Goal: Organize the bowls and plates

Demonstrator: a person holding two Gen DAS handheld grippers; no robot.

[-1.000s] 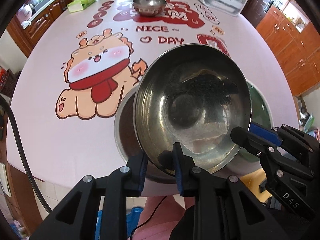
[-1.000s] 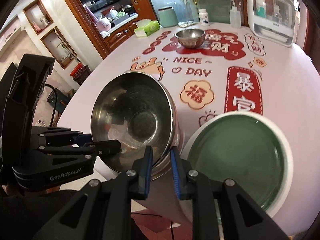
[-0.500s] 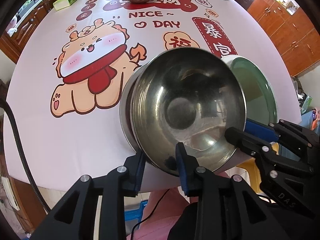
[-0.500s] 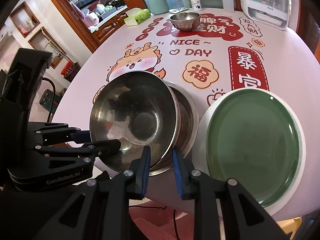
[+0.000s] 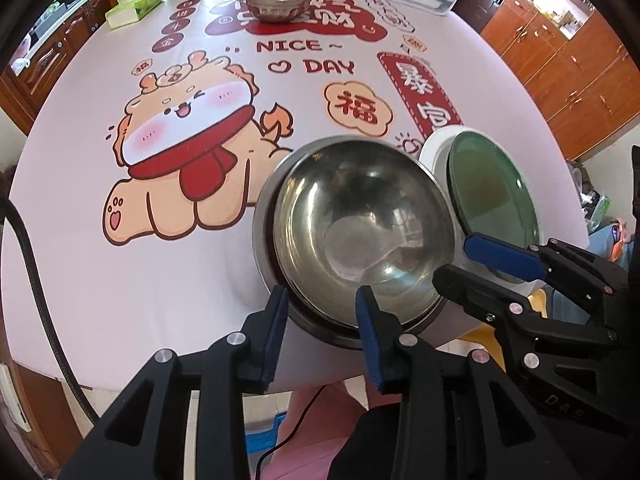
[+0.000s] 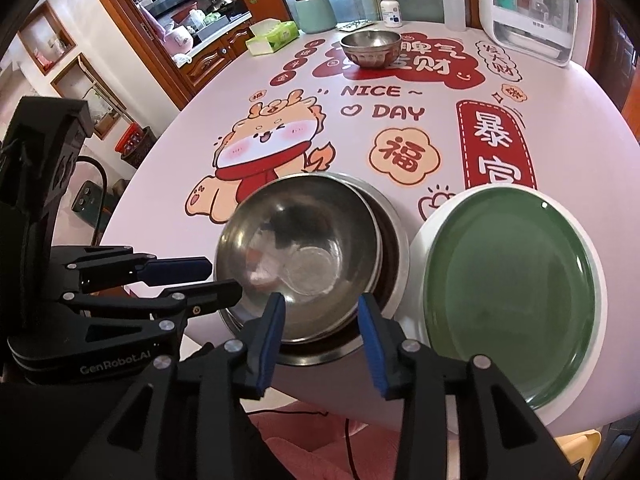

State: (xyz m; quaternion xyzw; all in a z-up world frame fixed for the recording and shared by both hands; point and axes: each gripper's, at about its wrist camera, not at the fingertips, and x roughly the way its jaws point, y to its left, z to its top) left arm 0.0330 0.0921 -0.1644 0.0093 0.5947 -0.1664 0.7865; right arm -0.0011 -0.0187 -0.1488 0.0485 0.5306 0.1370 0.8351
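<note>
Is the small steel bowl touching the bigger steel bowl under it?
Touching. In the right wrist view the small steel bowl sits nested and tilted inside the bigger steel bowl, its rim resting against the inner wall.

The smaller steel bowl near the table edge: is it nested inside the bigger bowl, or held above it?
Nested. The smaller steel bowl sits inside the bigger bowl, slightly off-centre; both grippers' fingers are spread, gripping nothing.

- Three steel bowls: two nested (image 6: 296,240) (image 6: 394,240) at 6 o'clock, one (image 6: 370,48) at 12.
- One green plate (image 6: 508,276).
- Two grippers (image 5: 320,320) (image 6: 322,322).
</note>
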